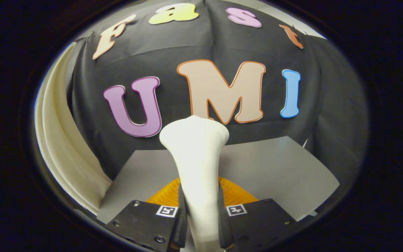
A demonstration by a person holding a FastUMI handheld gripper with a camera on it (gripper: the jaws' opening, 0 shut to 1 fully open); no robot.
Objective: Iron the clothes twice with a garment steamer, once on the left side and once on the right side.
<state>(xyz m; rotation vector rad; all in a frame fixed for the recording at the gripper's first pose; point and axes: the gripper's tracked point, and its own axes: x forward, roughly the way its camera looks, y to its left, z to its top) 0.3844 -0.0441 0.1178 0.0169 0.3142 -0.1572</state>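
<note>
The tongs (pixel 201 217) are clamped on the steamer (pixel 196 164): both black fingers (pixel 182 224) press against the sides of its white handle, which runs up between them and widens into a broad rounded head beyond the fingertips. The head stands in front of the booth's black wall and hides part of it. The lower end of the handle is cut off between the finger blocks, so how far it goes down cannot be told.

Under the fingers lies an orange thing (pixel 234 196) with a ribbed surface (its shape is mostly hidden by the fingers and the handle, and what it is cannot be made out). It rests near the front edge of a grey table (pixel 275 168), whose far edge meets the black wall. The table's right corner shows beyond the right finger; its left front corner is covered by the left finger block.

Off the table's left edge hangs a cream cloth (pixel 59 154) in long folds, well apart from the steamer head; its lower end is cut off.
</note>
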